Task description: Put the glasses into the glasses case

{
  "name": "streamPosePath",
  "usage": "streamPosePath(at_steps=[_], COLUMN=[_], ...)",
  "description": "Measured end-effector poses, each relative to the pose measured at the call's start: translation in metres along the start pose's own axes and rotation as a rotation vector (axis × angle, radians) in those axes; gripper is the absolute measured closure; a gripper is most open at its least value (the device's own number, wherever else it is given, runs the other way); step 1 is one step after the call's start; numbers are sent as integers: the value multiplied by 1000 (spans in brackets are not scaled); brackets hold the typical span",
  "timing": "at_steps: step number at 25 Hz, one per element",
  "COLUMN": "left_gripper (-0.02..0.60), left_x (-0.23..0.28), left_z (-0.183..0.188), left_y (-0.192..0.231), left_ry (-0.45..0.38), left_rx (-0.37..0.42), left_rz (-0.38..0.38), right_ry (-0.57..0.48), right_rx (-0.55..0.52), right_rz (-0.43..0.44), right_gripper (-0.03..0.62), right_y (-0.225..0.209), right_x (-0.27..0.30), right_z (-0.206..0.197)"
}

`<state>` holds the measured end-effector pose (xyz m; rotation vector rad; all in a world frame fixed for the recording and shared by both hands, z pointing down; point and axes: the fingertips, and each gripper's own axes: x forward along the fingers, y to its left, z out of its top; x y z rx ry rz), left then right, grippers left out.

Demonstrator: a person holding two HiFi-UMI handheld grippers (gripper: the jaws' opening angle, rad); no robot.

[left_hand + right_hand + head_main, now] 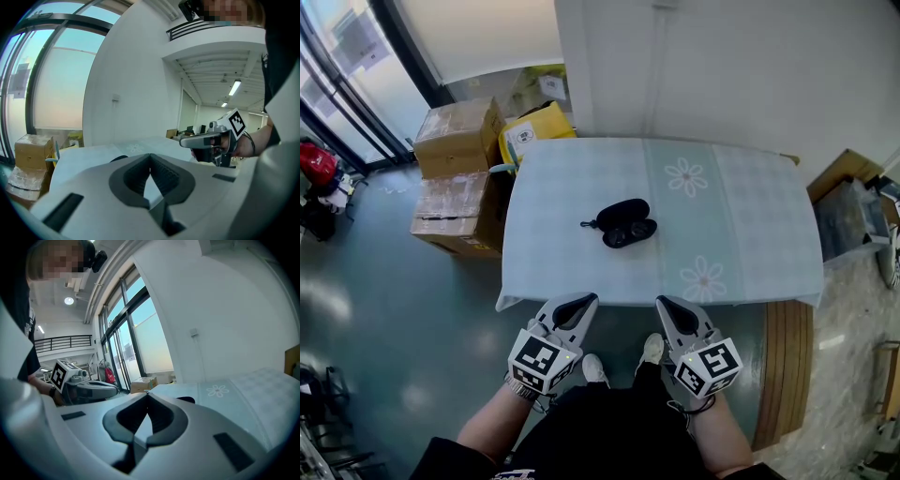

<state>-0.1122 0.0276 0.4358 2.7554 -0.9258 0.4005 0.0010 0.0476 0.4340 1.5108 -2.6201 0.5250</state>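
both pairs of jaws are pressed together at the tips, with only a small diamond-shaped gap behind the tips and nothing in it. the left gripper [579, 302] and right gripper [667, 306] sit side by side, level with the near hem of the table [741, 216], well apart from the work. the person's arms are cut off at the bottom of the head view.

near the middle of the cloth lies the black glasses case [623, 211], open. the glasses [630, 232] show only as two dark round lenses tight against its near side. whether they rest in the lower half of the case or on the cloth touching it is too small to tell. a small tab sticks out at the case's left end. from each gripper view the case is mostly hidden behind the gripper's own body, showing only as a dark sliver.

the cloth is bare on every side of the case. cardboard boxes [455, 178] stand stacked just beside the table's left edge. a white wall [722, 66] closes off the far edge, and an open box [848, 211] sits beside the right edge.
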Motion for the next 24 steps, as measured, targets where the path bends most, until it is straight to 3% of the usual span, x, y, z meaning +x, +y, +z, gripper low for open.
streamPosePath(at_steps=[24], left_gripper=[554], left_x=[-3], left_z=[0], left_y=[0], left_ry=[-13], left_rx=[-8], left_rz=[-2], right_ry=[1], right_rx=[-10], right_rz=[-2], right_gripper=[572], right_y=[4], right_x=[0], right_z=[3])
